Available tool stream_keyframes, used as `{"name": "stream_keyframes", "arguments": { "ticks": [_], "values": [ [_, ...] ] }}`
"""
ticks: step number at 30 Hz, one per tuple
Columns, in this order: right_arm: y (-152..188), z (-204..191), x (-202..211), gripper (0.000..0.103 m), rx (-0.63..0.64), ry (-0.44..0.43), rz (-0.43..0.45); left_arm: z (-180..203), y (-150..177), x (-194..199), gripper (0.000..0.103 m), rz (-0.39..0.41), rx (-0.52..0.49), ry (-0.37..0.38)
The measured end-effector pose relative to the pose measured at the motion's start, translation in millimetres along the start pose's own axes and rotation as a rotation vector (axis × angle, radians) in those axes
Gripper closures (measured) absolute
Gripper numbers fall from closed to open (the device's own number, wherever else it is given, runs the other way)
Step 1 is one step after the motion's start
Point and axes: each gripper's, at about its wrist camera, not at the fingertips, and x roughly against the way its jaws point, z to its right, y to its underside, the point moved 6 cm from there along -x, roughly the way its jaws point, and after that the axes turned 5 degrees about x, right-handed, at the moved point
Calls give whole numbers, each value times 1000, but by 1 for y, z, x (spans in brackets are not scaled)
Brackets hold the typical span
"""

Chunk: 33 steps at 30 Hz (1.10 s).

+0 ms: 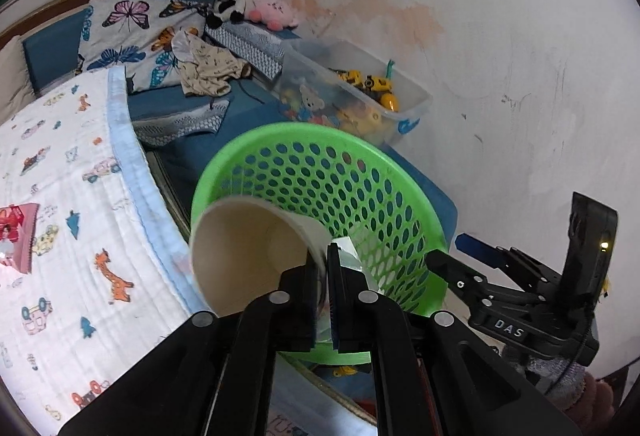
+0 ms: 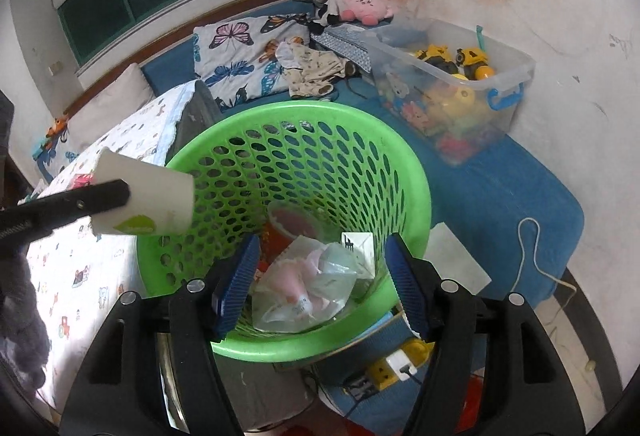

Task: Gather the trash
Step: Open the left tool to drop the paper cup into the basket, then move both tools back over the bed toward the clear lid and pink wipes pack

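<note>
Here my left gripper (image 1: 325, 268) pinches the wall of one white paper cup (image 1: 248, 256) at the rim of the single green perforated plastic basket (image 2: 400, 155); my right gripper (image 2: 320, 272), marked "DAS", hangs spread and empty over crumpled clear plastic bags (image 2: 304, 288) inside.

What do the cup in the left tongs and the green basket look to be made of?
Cup: apparently paper, matte white outside, plain beige inside; its thin rim is pinched flat by the left tongs.
Green basket: moulded plastic, slightly glossy, with regular oval perforations and a smooth rolled rim.
</note>
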Motion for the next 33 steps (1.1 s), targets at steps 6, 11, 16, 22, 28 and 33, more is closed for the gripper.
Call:
{"name": "stream_keyframes", "arguments": {
  "ticks": [6, 11, 16, 22, 28, 33],
  "values": [
    [0, 0, 2, 37, 0, -3, 7, 4, 3, -10, 80, -39, 12, 19],
    [0, -6, 6, 37, 2, -12, 13, 4, 8, 1, 50, -15, -6, 24],
    [-5, -22, 11, 37, 26, -28, 25, -8, 9, 21, 50, 15, 15, 19],
    [-14, -49, 16, 37, 62, -72, 40, -45, 14, 59, 50, 74, 72, -42],
    [-27, -95, 16, 37, 138, -133, 45, -90, 14, 93, 50, 127, 128, -131],
    [-38, -140, 11, 37, 207, -198, 37, -141, 16, 126, 50, 161, 196, -211]
  ]
}}
